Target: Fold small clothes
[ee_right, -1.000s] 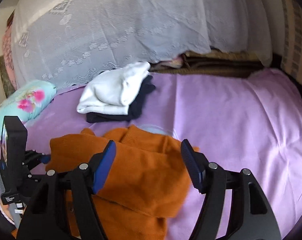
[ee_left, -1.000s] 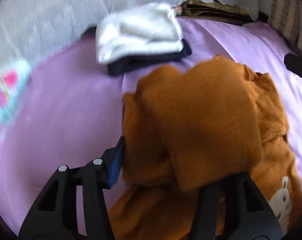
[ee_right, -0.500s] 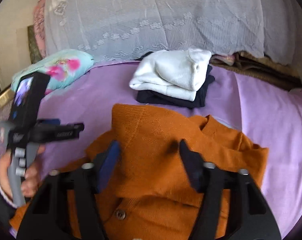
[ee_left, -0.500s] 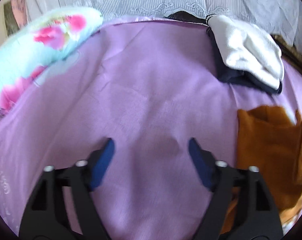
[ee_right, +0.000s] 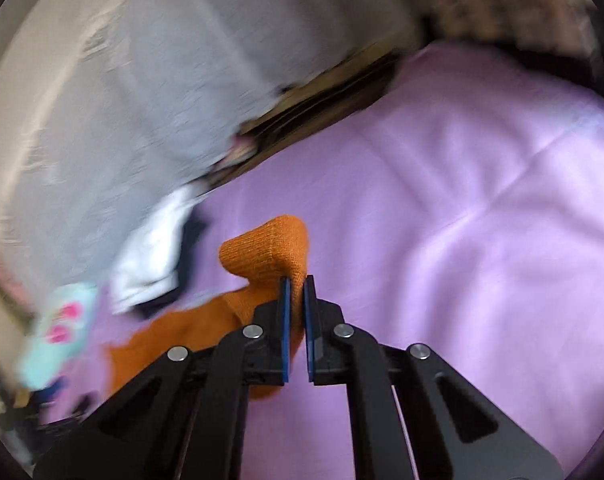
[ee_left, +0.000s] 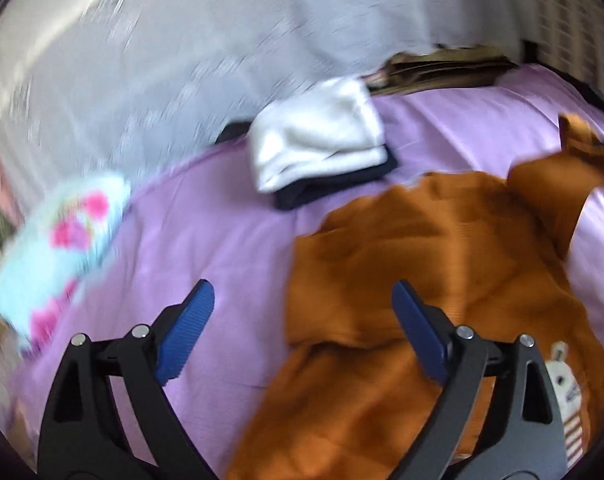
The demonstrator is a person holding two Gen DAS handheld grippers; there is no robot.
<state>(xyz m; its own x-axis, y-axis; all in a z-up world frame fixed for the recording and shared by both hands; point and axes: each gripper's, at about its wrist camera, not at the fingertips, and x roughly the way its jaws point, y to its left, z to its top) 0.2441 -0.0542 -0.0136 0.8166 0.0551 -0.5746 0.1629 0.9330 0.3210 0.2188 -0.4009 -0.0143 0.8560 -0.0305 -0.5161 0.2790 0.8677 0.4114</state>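
— On the bed [ee_left: 229, 216], what is lying there?

— An orange sweater [ee_left: 434, 280]. It is spread out in a crumpled heap on the purple sheet, on the right side of the left camera's view. A little white patch [ee_left: 568, 392] with stripes is sewn on it near the bottom right.

— What is the left claw [ee_left: 302, 316] doing?

— It is wide apart and holds nothing. One blue pad is over the bare purple sheet. The other blue pad is over the sweater. I cannot tell if that pad touches the cloth.

— And the right claw [ee_right: 295, 312]?

— Its two blue pads are pressed close together with a bit of the orange sweater [ee_right: 269, 256] pinched between them. The cloth sticks up past the tips in a rounded fold. The rest of the sweater trails down and to the left, onto the sheet.

— Can you see that pinched end from the other camera?

— Yes, at the far right the sweater rises up from the bed to a point.

— Is anything else on the bed?

— A folded white garment [ee_left: 322, 136] sits on top of a folded dark one [ee_left: 342, 184], behind the sweater and apart from it. A pale blue pillow [ee_left: 53, 256] with pink flowers lies on the left. Behind it all hangs a white lacy cloth [ee_left: 181, 60]. Both views are blurry.
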